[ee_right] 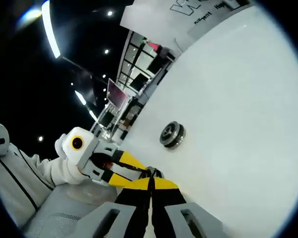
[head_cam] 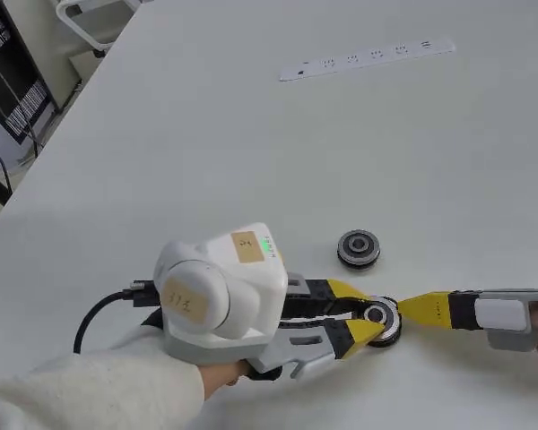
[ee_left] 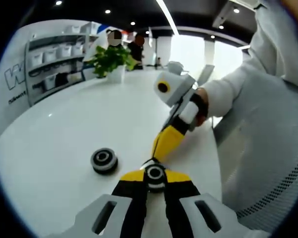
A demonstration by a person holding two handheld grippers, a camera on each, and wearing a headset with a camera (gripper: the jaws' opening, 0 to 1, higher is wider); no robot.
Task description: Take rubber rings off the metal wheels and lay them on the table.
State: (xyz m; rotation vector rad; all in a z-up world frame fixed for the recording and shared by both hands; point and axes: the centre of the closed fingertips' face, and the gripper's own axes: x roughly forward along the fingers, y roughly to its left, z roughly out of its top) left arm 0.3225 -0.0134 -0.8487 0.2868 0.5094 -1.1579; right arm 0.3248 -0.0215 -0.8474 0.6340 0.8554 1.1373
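Left gripper [head_cam: 369, 313] sits nearest, carried on a white sleeve [head_cam: 99, 390]. Its yellow-tipped jaws are drawn narrow, one on each side of the held wheel [head_cam: 382, 322], gripping it. The wheel lies flat, low over the white table [head_cam: 251, 134]; contact with the top not clear.

Left gripper view: same wheel [ee_left: 155, 174] sits square between the left gripper's [ee_left: 155, 175] jaw tips, dark rim, bright hub.

Right gripper [head_cam: 403, 310] comes in head-on to the left one. Jaws pressed together, no gap seen, point touching the far rim of the held wheel. Cannot tell if any rubber is nipped at the point. Right gripper view: own jaws [ee_right: 150, 174] closed flat, meeting the left gripper's tips.

Second wheel [head_cam: 358, 248] lies flat on the table just beyond the left gripper's tips, apart from both tools, rubber ring [head_cam: 342, 251] on it.

Power strip [head_cam: 368, 59] lies well beyond both tools.
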